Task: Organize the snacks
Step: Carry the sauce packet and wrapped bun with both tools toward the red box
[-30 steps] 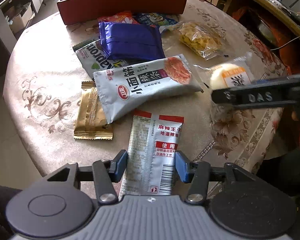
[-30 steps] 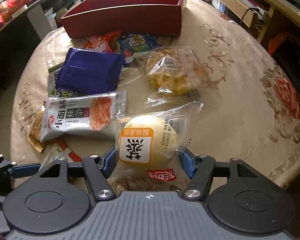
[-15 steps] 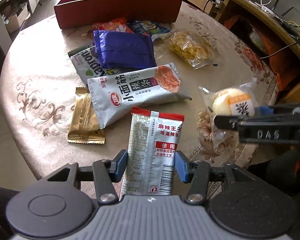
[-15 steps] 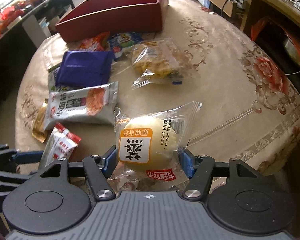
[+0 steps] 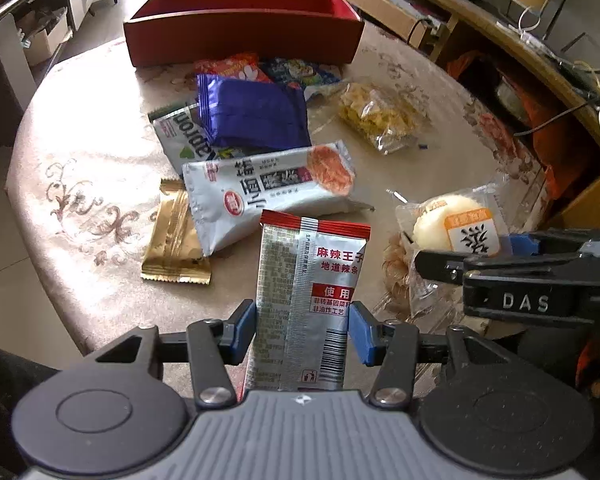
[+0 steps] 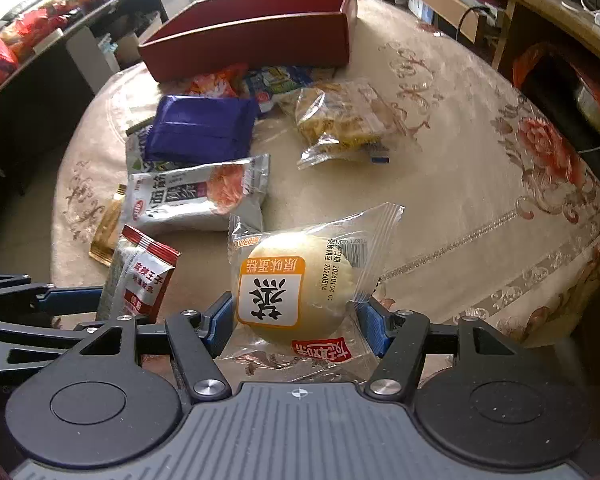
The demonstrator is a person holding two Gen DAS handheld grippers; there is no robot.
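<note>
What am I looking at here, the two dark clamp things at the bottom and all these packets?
Each picture comes from a camera on a hand-held two-finger tool, looking along its blue-padded fingers. The left tool grips a silver packet with red ends; the right tool grips a pale round cake in a clear wrapper. Each tool also appears at the edge of the other's view. On the beige patterned tablecloth lie more snack packets, with a long red box behind them.

A round table (image 5: 80, 152) wears a beige cloth with floral scrollwork. A long wooden shelf unit (image 5: 480, 12) runs along the right, and daylight glares across the pale tiled floor (image 5: 4, 248).
</note>
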